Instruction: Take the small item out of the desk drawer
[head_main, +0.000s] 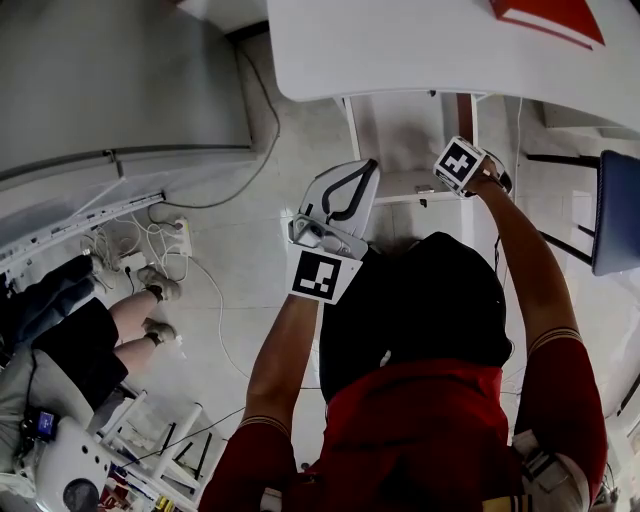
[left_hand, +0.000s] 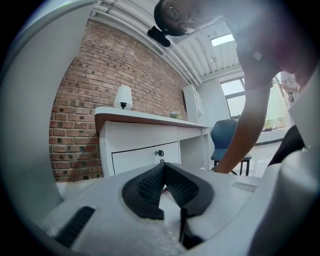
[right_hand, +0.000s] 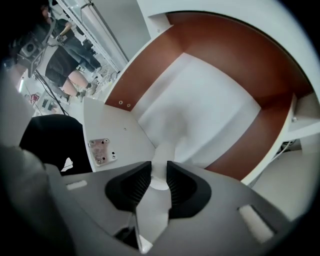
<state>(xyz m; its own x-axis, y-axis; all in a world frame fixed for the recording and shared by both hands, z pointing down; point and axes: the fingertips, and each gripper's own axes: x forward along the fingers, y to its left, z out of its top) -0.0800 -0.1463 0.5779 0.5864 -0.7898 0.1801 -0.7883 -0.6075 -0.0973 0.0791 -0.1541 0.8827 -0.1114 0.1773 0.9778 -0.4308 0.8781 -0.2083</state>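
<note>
The open desk drawer (right_hand: 215, 95) has a white bottom and brown walls; in the head view this drawer (head_main: 405, 135) juts from under the white desktop (head_main: 420, 45). My right gripper (right_hand: 159, 172) reaches into it, and its pads close against a small white item (right_hand: 161, 159) that fills the gap between them. From above, only the marker cube and rear of the right gripper (head_main: 468, 166) show. My left gripper (head_main: 338, 205) hangs back from the desk over the floor. Seen from its own camera, the left gripper (left_hand: 163, 168) is shut, its tips meeting on nothing.
A blue chair (head_main: 618, 210) stands right of the desk. On the floor at left lie a power strip (head_main: 181, 236) and cables, with a seated person's legs (head_main: 140, 315) beyond. A red book (head_main: 552, 16) lies on the desktop. Another white desk (left_hand: 145, 145) stands against a brick wall.
</note>
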